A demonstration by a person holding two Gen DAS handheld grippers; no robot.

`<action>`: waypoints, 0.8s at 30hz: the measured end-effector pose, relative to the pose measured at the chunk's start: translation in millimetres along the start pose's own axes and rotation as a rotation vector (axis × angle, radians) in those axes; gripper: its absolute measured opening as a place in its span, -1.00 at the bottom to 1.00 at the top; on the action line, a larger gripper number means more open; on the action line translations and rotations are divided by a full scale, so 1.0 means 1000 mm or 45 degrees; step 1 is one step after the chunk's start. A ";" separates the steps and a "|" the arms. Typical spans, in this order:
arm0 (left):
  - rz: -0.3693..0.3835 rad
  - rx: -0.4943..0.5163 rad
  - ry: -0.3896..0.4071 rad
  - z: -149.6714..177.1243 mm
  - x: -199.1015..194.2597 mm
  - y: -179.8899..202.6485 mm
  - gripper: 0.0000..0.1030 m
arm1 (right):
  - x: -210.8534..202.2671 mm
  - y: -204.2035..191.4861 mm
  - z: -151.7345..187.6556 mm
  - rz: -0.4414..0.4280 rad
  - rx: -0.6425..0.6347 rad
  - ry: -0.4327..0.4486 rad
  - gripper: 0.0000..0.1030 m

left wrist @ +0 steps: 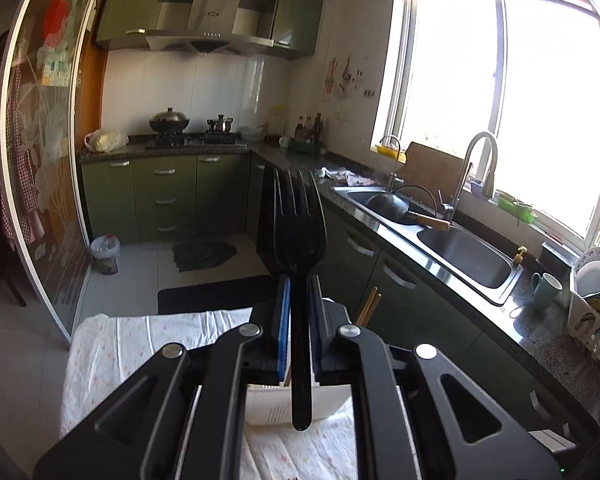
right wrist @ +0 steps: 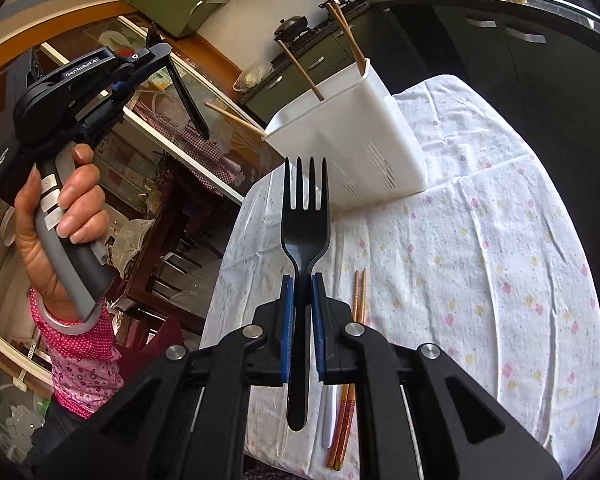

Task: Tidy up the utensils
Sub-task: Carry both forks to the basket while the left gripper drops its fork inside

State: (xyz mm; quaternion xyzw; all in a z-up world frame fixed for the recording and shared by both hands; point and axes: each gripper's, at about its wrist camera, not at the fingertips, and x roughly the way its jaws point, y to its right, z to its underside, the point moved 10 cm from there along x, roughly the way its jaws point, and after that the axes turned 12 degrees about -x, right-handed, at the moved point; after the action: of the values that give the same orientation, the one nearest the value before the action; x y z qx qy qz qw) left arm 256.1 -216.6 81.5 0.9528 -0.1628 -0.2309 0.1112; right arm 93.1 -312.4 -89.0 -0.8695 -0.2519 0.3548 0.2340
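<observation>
My left gripper (left wrist: 299, 286) is shut on a black fork (left wrist: 299, 232) held upright, tines up, above the white utensil holder (left wrist: 272, 404). In the right wrist view the left gripper (right wrist: 156, 46) hangs up and to the left of the holder (right wrist: 356, 136), its fork handle (right wrist: 188, 100) pointing down. My right gripper (right wrist: 303, 286) is shut on a second black fork (right wrist: 305, 220), tines toward the holder. Several wooden chopsticks (right wrist: 300, 68) stand in the holder. A pair of chopsticks (right wrist: 358, 300) and a white utensil (right wrist: 328, 420) lie on the cloth under my right gripper.
The table carries a white floral cloth (right wrist: 480, 260). A counter with a double sink (left wrist: 460, 256), a tap (left wrist: 476, 160) and a mug (left wrist: 544, 290) runs along the right. A dish rack (left wrist: 592, 320) stands at far right. Dining chairs (right wrist: 172, 264) are left of the table.
</observation>
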 end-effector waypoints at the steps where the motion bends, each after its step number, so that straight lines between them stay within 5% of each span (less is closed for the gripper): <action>1: -0.010 0.019 0.048 -0.002 0.005 0.003 -0.83 | -0.004 0.002 -0.002 0.003 0.003 0.015 -0.81; 10: -0.071 0.041 0.168 0.015 0.061 -0.004 -0.83 | -0.027 0.008 -0.038 0.046 -0.033 0.144 -0.81; 24: -0.125 0.111 0.193 0.039 0.073 -0.016 -0.81 | -0.064 -0.013 -0.100 0.145 -0.129 0.336 -0.81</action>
State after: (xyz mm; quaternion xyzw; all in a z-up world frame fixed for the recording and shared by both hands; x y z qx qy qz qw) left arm 303.4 -233.4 13.8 0.9783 -0.1171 -0.1561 0.0701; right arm 123.4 -363.5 14.4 -0.9321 -0.1870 0.2369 0.2004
